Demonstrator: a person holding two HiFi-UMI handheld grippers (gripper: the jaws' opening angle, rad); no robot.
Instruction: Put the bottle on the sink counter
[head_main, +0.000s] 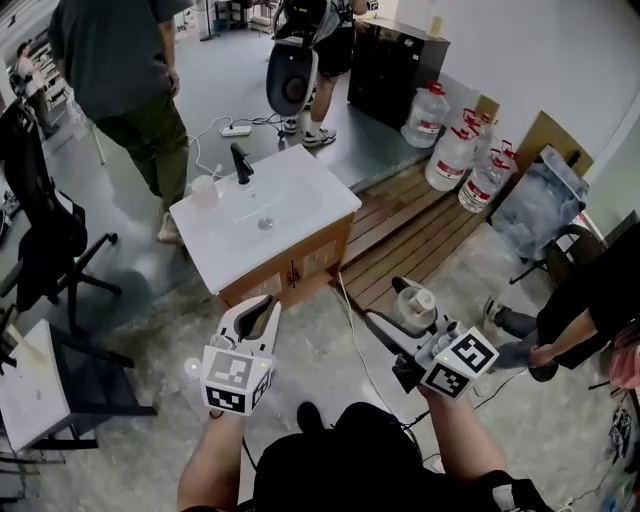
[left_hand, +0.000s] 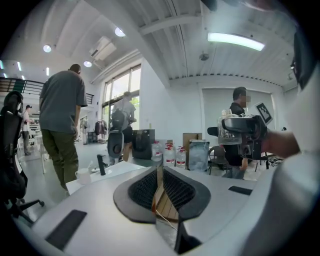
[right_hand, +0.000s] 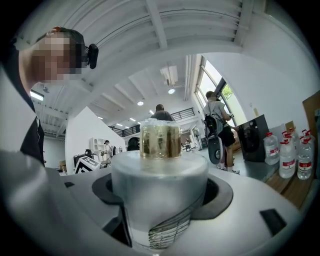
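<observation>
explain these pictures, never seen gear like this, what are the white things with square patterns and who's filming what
No robot here: a person holds a two-jaw gripper in each hand; the patterned cubes are part of them. The head view comes from a camera on the person's head, looking down at the left gripper, the right gripper and a white sink counter on a wooden cabinet. On that counter stand a black tap and a small white cup. The other two pictures come from cameras riding on each gripper. The left gripper view shows its jaws together, nothing between them. The right gripper view shows its jaws shut on a squat frosted bottle with a gold cap, not yet on the counter.
</observation>
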